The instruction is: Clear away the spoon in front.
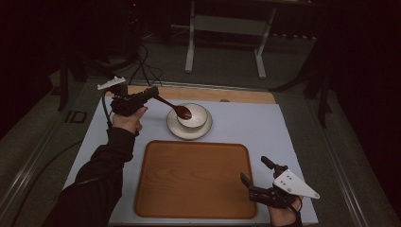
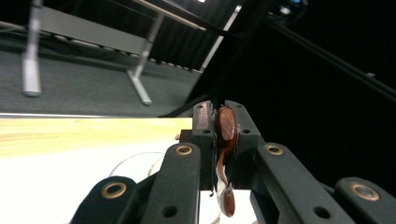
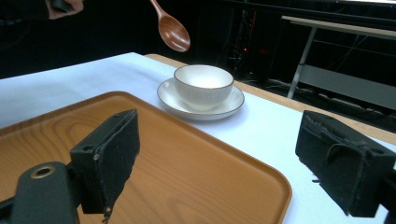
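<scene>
My left gripper is shut on the handle of a brown wooden spoon, held in the air at the table's back left. The spoon's head hangs above a white bowl that sits on a white saucer. In the left gripper view the spoon is pinched between the two jaws. From the right gripper view, the spoon floats above the bowl and saucer. My right gripper stands open near the table's front right corner, with nothing between its pads.
A wooden tray lies at the table's front centre, just left of my right gripper. The white table top ends in a wooden strip at the back. A metal table frame stands on the floor beyond.
</scene>
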Demonstrator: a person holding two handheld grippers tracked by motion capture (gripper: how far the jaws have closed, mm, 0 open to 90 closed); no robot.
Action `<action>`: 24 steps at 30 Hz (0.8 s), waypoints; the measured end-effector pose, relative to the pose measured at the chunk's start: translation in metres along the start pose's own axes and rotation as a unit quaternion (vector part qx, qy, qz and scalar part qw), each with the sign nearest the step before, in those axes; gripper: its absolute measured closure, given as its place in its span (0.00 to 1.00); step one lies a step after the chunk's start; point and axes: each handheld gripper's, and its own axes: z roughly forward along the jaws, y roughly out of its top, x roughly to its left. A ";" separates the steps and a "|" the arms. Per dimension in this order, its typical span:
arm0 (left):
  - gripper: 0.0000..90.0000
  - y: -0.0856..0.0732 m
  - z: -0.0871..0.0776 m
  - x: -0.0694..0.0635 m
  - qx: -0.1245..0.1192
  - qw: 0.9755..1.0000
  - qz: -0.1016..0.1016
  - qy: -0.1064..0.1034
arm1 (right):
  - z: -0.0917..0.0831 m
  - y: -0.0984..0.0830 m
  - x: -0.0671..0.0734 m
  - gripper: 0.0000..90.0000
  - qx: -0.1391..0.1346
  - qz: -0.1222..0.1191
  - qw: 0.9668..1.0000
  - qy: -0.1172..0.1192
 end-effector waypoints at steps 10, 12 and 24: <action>0.93 0.011 -0.024 -0.006 0.027 0.996 0.049 -0.064 | -0.001 0.001 0.000 0.15 -0.003 -0.002 1.000 -0.002; 0.93 0.012 -0.028 -0.008 0.035 0.995 0.058 -0.071 | -0.001 0.001 0.000 0.15 -0.003 -0.003 1.000 -0.003; 0.93 0.015 -0.045 -0.014 0.085 0.983 0.118 -0.108 | 0.000 0.001 0.002 0.15 -0.003 -0.004 1.000 -0.002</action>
